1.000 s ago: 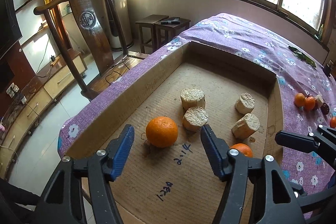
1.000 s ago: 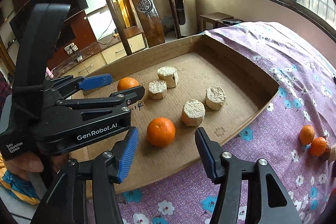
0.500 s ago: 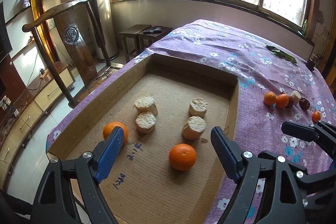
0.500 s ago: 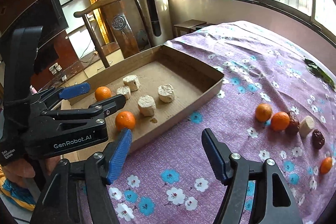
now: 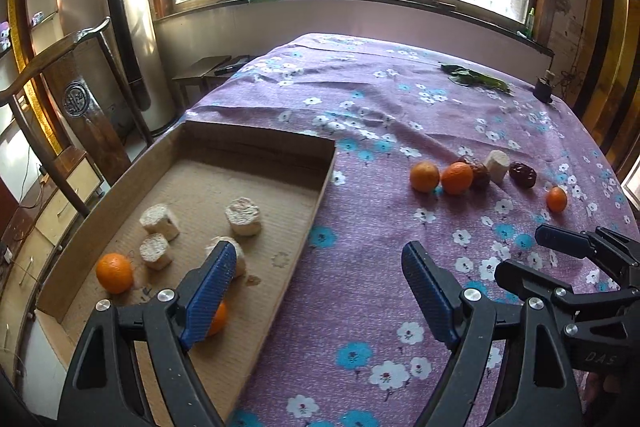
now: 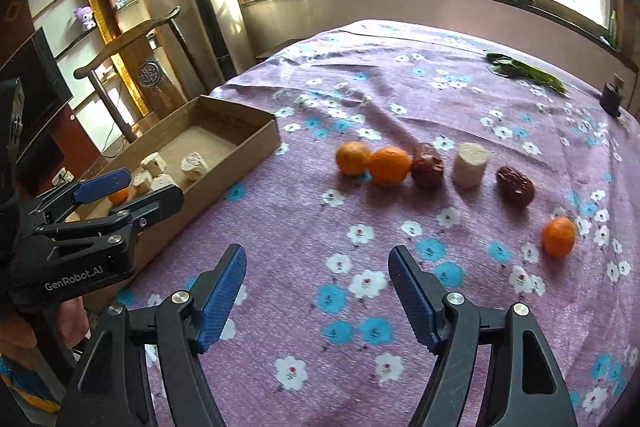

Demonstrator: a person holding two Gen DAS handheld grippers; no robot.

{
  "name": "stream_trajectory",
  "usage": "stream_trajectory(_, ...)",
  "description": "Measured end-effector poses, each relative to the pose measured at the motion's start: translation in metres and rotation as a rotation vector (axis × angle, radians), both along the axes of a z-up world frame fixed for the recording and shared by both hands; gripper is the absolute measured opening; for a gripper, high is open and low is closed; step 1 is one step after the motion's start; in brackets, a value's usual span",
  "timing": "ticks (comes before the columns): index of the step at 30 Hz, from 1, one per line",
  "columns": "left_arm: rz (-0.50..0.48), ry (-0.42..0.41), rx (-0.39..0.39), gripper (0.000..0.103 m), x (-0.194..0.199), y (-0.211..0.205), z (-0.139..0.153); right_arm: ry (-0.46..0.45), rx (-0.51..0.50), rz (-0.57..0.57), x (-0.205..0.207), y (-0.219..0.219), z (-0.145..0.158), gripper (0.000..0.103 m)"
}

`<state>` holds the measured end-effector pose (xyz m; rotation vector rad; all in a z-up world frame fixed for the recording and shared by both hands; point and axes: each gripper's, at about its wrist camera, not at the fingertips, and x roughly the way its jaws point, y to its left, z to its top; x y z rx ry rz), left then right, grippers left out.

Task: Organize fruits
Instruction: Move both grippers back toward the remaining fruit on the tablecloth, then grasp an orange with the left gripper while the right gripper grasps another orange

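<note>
Reading "GenRobot.AI" on the left tool [image 6: 136, 187], jaws apart.

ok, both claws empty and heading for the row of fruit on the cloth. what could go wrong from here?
1. The two oranges touch, and a date sits against them; closing on one may roll its neighbours.
2. The cloth is wrinkled, so knocked fruit could roll unpredictably.
3. The left claw and right claw are close together; converging on one cluster risks a collision.
</note>
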<state>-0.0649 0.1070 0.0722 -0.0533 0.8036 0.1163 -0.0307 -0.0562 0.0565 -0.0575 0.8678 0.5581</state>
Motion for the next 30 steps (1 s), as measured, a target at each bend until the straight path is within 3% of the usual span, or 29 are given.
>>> stream_trajectory(11, -0.096, 0.090, -0.062, 0.084, 0.058, -0.040, -0.030, 0.034, 0.005, -0.113, 0.024, -0.060, -0.014, 0.078)
stream_trajectory(16, -0.151, 0.125, -0.033, 0.084, 0.087, -0.055, -0.041, 0.046, 0.025, -0.114, 0.028, -0.071, -0.019, 0.078)
stream_trajectory(23, -0.174, 0.137, 0.009, 0.084, 0.121, -0.060, -0.056, 0.061, 0.047, -0.098, 0.031, -0.075, -0.024, 0.078)
stream_trajectory(30, -0.196, 0.080, 0.021, 0.084, 0.137, -0.055, -0.058, 0.081, 0.041, -0.089, 0.034, -0.076, -0.029, 0.078)
